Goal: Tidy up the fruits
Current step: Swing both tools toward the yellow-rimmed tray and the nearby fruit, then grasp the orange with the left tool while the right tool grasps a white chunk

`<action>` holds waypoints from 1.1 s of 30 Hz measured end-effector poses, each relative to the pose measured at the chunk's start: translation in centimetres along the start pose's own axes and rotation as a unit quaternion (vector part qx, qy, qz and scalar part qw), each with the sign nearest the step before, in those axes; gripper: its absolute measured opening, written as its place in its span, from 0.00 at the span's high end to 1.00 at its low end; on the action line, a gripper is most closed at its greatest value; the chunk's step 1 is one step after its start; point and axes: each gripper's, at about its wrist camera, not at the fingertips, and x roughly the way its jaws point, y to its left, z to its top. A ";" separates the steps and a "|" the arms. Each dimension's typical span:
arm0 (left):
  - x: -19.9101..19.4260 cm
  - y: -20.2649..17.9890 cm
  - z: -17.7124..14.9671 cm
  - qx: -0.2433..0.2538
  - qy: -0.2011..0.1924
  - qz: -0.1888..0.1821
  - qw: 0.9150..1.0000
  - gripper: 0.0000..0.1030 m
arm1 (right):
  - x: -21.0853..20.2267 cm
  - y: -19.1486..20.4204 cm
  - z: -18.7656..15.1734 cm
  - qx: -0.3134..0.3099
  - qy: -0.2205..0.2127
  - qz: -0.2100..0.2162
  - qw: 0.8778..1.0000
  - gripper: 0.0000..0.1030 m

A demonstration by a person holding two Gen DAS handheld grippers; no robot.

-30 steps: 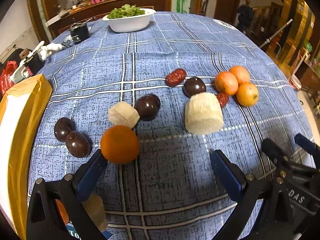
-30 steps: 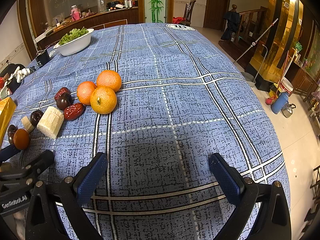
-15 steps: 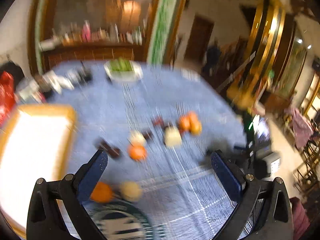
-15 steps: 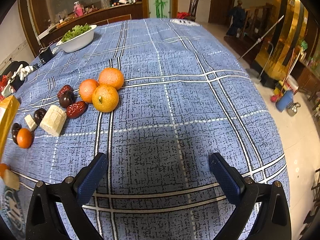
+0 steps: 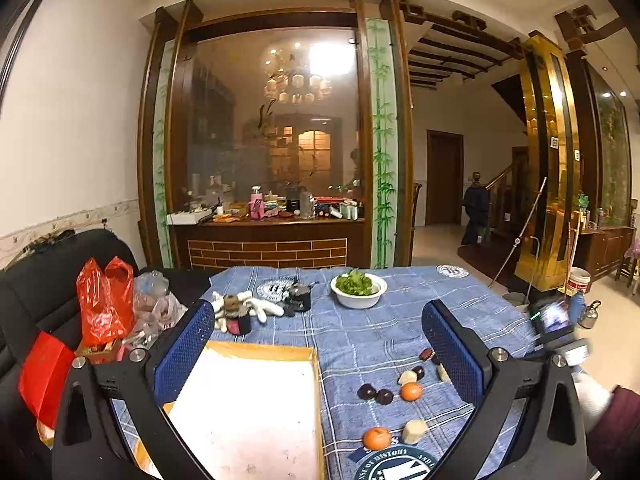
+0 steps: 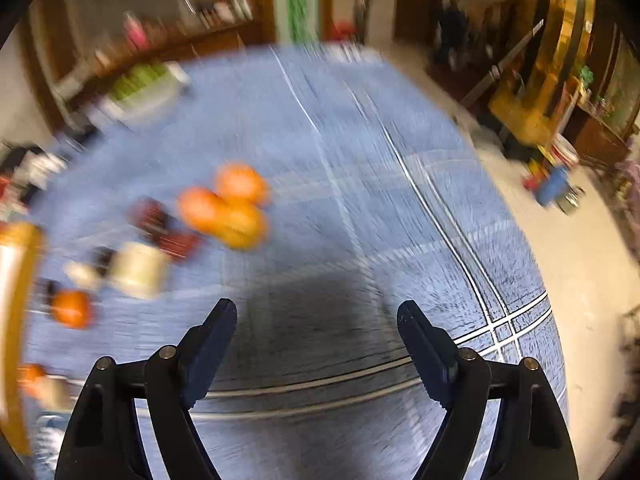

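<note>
Raised left gripper now high above table, wide open, empty; right gripper narrowing, still open, empty.

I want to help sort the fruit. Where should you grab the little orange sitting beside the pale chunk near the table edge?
Grip the orange across its round middle, coming down from above. It lies loose on the tablecloth, and the pale chunk crowds its right side, so place the fingers front and back.

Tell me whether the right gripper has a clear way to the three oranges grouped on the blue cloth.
Probably yes. The right gripper is open with nothing between its jaws, and only bare cloth lies between it and the oranges, ahead to its left.
</note>
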 end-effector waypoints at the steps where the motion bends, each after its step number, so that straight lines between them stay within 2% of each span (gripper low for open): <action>1: 0.0 0.0 -0.6 -0.002 0.005 -0.002 1.000 0.00 | -1.9 0.7 -0.5 -0.005 -0.036 0.015 0.999 0.15; 2: 0.4 0.2 -1.1 -0.004 0.013 -0.005 1.000 0.00 | -4.0 1.8 -1.4 -0.013 -0.078 0.051 0.996 0.07; 3: 1.1 0.4 -1.7 -0.009 0.026 -0.008 1.000 0.00 | -5.0 2.5 -2.0 -0.019 -0.091 0.087 0.992 0.05; 4: 1.5 0.7 -2.2 -0.015 0.035 -0.012 0.999 0.00 | -5.6 3.4 -2.7 -0.029 -0.086 0.115 0.989 0.04; 6: 2.4 1.2 -3.4 -0.034 0.058 -0.023 0.997 0.00 | -5.9 6.2 -3.7 -0.072 -0.057 0.155 0.984 0.10; 8: 3.0 1.6 -4.4 -0.047 0.075 -0.031 0.996 0.00 | -5.7 9.0 -5.0 -0.110 -0.040 0.192 0.974 0.26; 9: 3.6 1.8 -5.0 -0.050 0.090 -0.035 0.994 0.00 | -5.4 10.3 -5.6 -0.129 -0.031 0.205 0.970 0.28; 10: 3.9 1.9 -5.5 -0.053 0.102 -0.037 0.993 0.01 | -5.0 11.6 -6.2 -0.146 -0.026 0.209 0.966 0.31; 13: 4.8 2.4 -6.5 -0.063 0.132 -0.050 0.988 0.18 | -4.0 14.7 -7.8 -0.187 -0.020 0.229 0.955 0.32; 16: 5.5 2.2 -7.2 -0.064 0.154 -0.061 0.984 0.20 | -3.2 16.7 -8.8 -0.211 -0.011 0.234 0.949 0.33; 18: 6.1 1.5 -7.7 -0.057 0.165 -0.071 0.982 0.20 | -3.2 17.3 -9.5 -0.218 -0.006 0.228 0.949 0.42; 21: 6.8 0.2 -8.3 -0.040 0.183 -0.087 0.978 0.20 | -2.7 17.5 -9.6 -0.220 -0.008 0.216 0.951 0.62; 22: 7.2 -0.3 -8.5 -0.034 0.190 -0.092 0.977 0.20 | -3.0 17.1 -9.5 -0.216 -0.008 0.220 0.951 0.76; 23: 7.5 -0.8 -8.7 -0.027 0.198 -0.099 0.975 0.20 | -3.2 16.6 -9.1 -0.210 -0.005 0.229 0.950 0.84; 24: 8.0 -1.5 -9.1 -0.017 0.210 -0.106 0.972 0.20 | -3.4 16.1 -8.9 -0.203 -0.003 0.238 0.950 0.85; 27: 9.7 -3.1 -10.6 0.003 0.241 -0.116 0.963 0.20 | -3.8 14.9 -8.7 -0.194 -0.012 0.224 0.955 0.85; 30: 11.6 -4.5 -12.2 0.020 0.278 -0.118 0.953 0.21 | -3.0 13.6 -8.8 -0.176 0.001 0.225 0.958 0.85; 33: 13.2 -5.4 -13.5 0.032 0.311 -0.120 0.942 0.35 | -2.5 12.7 -8.8 -0.161 0.011 0.227 0.960 0.85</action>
